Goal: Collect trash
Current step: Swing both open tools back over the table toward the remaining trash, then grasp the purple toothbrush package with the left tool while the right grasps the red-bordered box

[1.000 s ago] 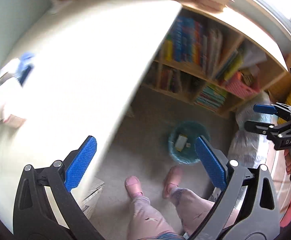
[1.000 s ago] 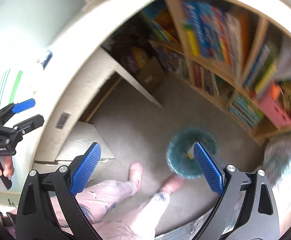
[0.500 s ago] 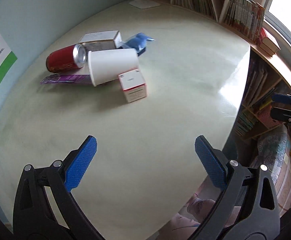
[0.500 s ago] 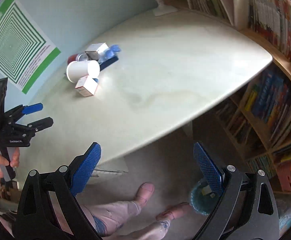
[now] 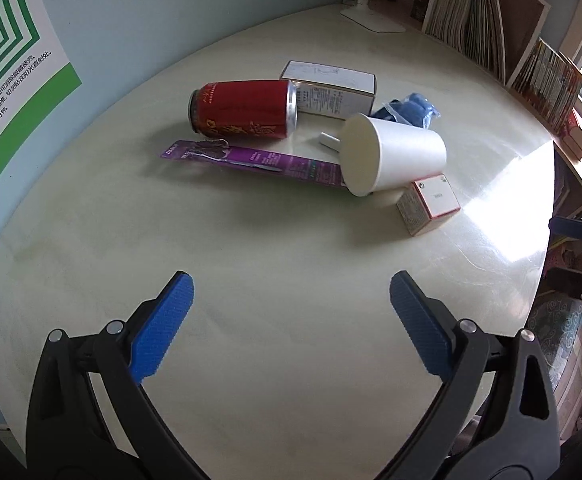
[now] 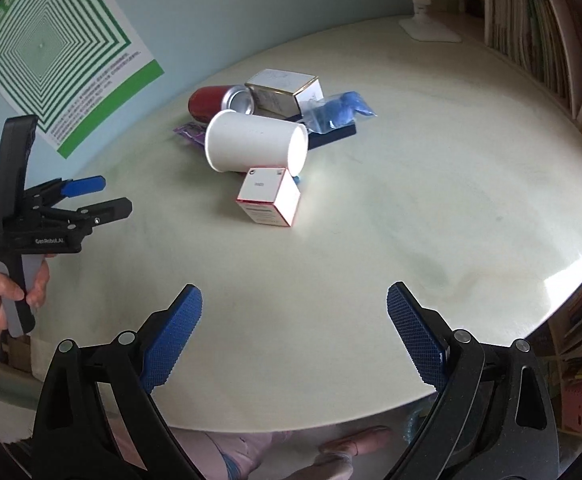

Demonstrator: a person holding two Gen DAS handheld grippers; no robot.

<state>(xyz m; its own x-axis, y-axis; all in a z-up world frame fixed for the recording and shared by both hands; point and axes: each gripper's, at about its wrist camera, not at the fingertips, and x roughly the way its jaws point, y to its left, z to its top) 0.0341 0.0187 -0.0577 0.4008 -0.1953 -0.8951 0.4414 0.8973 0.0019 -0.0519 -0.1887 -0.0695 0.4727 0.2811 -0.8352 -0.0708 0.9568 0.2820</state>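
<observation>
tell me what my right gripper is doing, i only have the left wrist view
Observer: The right gripper is open and empty, above the near part of the pale round table.
Operator: anything under the blue plastic bag
Observer: Yes, a flat dark navy piece lies beneath the blue plastic bag.
Operator: which trash is nearest that gripper
Observer: The small white box with red edges, just in front of the white paper cup lying on its side.
</observation>
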